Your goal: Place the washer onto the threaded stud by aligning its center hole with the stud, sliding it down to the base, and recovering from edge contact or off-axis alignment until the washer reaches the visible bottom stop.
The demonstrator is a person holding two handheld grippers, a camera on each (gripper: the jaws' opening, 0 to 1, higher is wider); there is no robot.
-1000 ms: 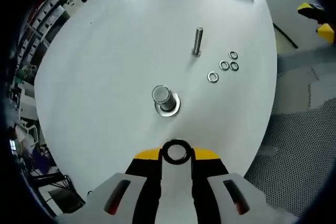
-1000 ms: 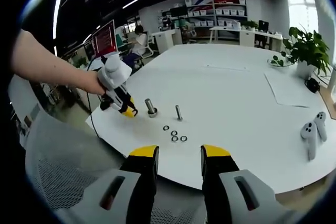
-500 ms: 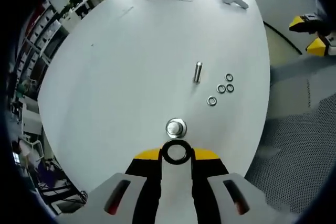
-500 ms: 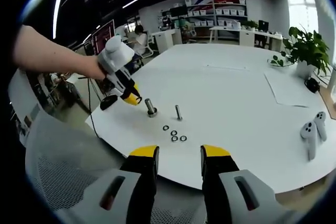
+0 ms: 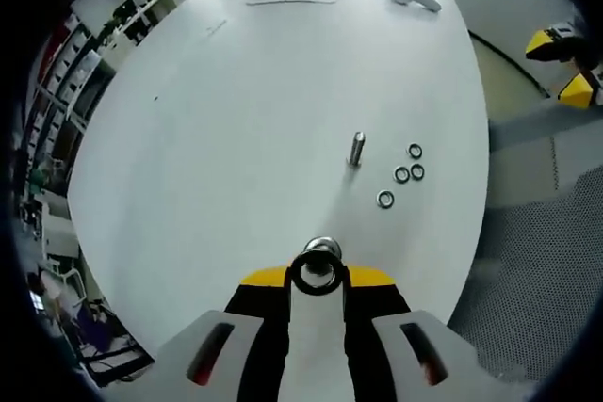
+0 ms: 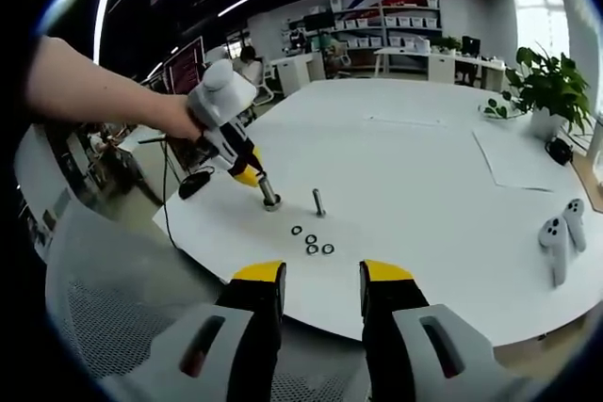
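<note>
White table (image 5: 236,91): left tongs (image 5: 317,277) grip washer (image 5: 317,272) over stud (image 5: 322,248) (right tongs (image 6: 321,272) parted).

The left tongs (image 5: 317,276) grip a washer (image 5: 317,273) directly over the stud (image 5: 322,248).

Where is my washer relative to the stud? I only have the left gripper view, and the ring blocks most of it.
Observer: From the right gripper view, the left gripper is tilted down with its yellow tips right at the top of the stud.
Operator: Is the right gripper carrying anything?
Observer: No, the right gripper is open and empty, off the table's near edge.
Operator: Anything else nearby?
Observer: Two white controllers lie at the table's right edge.
</note>
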